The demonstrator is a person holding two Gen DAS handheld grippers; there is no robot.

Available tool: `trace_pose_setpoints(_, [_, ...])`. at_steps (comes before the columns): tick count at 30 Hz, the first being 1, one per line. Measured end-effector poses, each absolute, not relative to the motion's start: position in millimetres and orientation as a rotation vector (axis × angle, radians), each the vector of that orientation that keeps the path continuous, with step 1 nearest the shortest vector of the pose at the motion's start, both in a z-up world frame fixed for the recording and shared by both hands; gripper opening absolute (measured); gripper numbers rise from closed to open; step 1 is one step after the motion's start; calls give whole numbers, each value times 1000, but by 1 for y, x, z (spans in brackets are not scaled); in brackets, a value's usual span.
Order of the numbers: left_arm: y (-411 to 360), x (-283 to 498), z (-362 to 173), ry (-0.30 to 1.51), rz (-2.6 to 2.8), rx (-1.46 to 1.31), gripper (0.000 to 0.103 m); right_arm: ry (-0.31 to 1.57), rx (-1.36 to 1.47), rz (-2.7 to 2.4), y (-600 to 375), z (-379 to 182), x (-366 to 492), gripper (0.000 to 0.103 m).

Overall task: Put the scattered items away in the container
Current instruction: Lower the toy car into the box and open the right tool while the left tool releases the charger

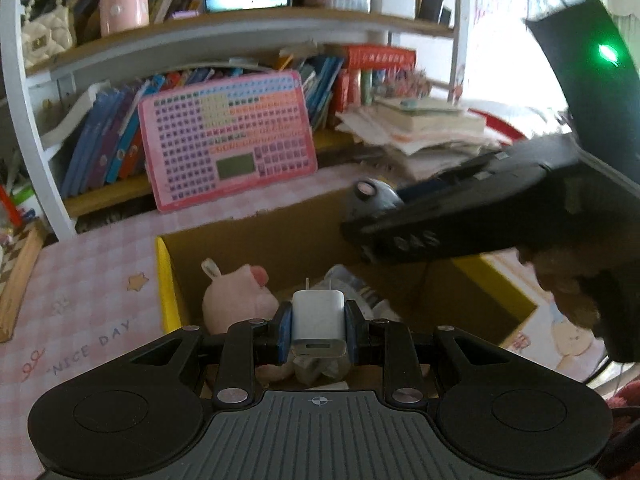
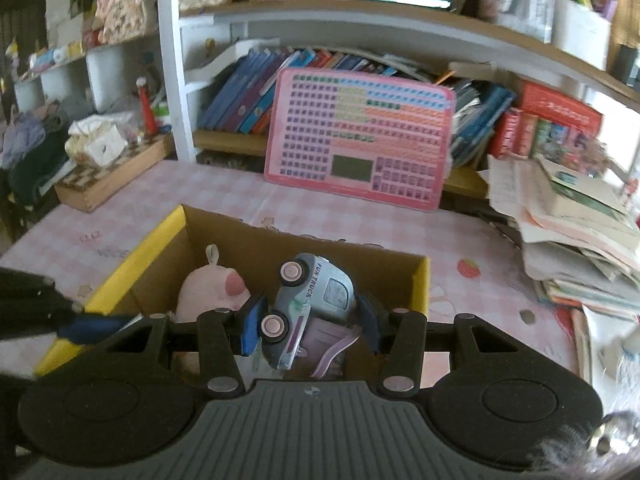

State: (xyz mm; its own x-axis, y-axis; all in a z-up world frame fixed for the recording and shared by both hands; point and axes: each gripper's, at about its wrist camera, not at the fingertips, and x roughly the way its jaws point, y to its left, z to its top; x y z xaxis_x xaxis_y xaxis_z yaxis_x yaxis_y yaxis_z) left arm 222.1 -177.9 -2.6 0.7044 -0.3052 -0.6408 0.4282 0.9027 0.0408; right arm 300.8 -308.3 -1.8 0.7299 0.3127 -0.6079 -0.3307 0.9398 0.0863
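A yellow-sided cardboard box [image 1: 165, 280] [image 2: 136, 256] stands open on the pink checked desk. Inside it lie a pink plush toy [image 1: 236, 300] [image 2: 208, 288] and some wrapped items. My left gripper [image 1: 319, 326] is shut on a white plug charger [image 1: 318, 320], prongs pointing away, above the box's near side. My right gripper [image 2: 310, 312] is shut on a grey toy truck [image 2: 308, 304] tipped on its side, hanging over the box. In the left wrist view the right gripper [image 1: 370, 204] reaches in from the right with the truck [image 1: 372, 196] over the box's far wall.
A pink button board [image 1: 228, 140] [image 2: 360, 136] leans against the bookshelf behind the box. A stack of books and papers [image 1: 424, 124] [image 2: 576, 224] sits at the right. A wooden tray [image 2: 108, 176] lies at the left of the desk.
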Motion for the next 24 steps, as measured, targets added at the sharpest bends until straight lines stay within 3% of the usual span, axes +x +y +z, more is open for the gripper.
trace_pose_setpoints(15, [-182,247,-34,790,-381,194,25,838,-106,471,-267,-42,373,46])
trace_pose_setpoints(24, [-184,243,-35,784,-369,201,28,851,-97,477,-265,-46,378,48])
